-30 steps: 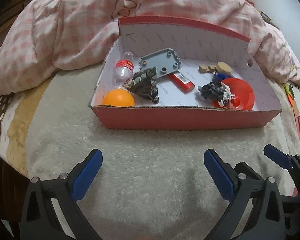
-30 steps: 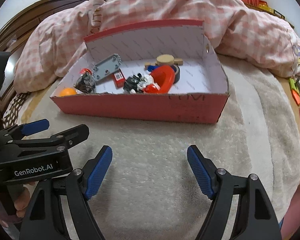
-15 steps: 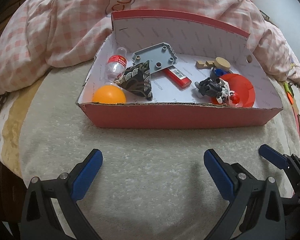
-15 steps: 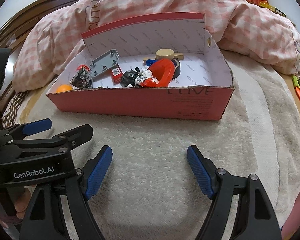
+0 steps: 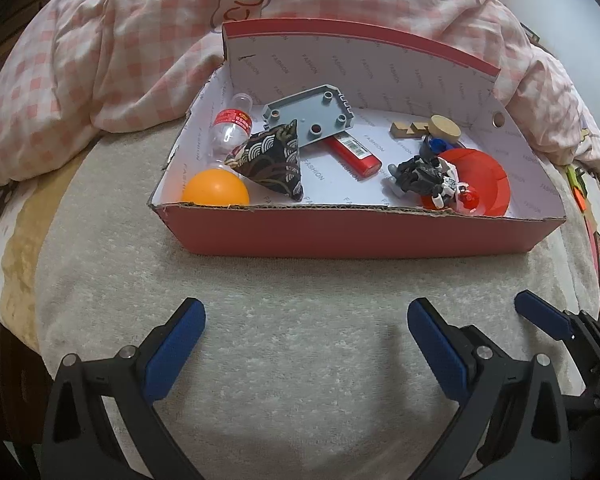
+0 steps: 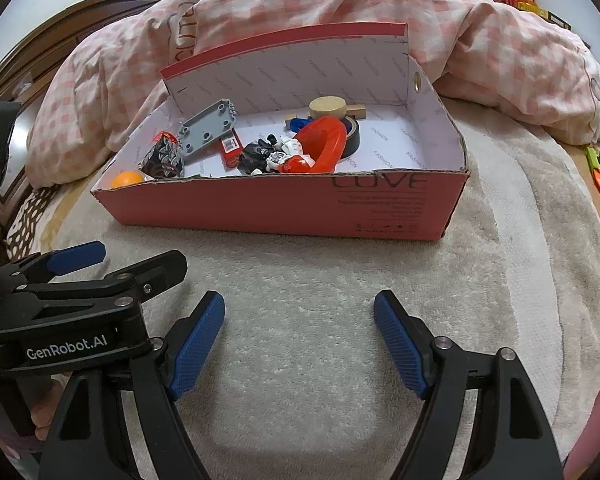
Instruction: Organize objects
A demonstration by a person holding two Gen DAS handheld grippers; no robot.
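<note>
Hovering side by side over the beige towel, left gripper and right gripper both have their tongs spread wide and carry nothing.

Red cardboard box sits at 12 o'clock from both, backed against the pink checked quilt, so its low front wall faces the tongs.

Contents, left-wrist view:
- orange ball in the box's 8 o'clock corner, small plastic bottle behind it
- patterned triangular pouch leaning on the grey studded plate
- red lighter mid-floor
- toy figure lying on the red dish at 4 o'clock
- wooden pieces at the rear; dark ring beside them, possibly tape.

All small items lie inside the box; none shows on the towel. That fits sorting finished, or unloading pending.
</note>
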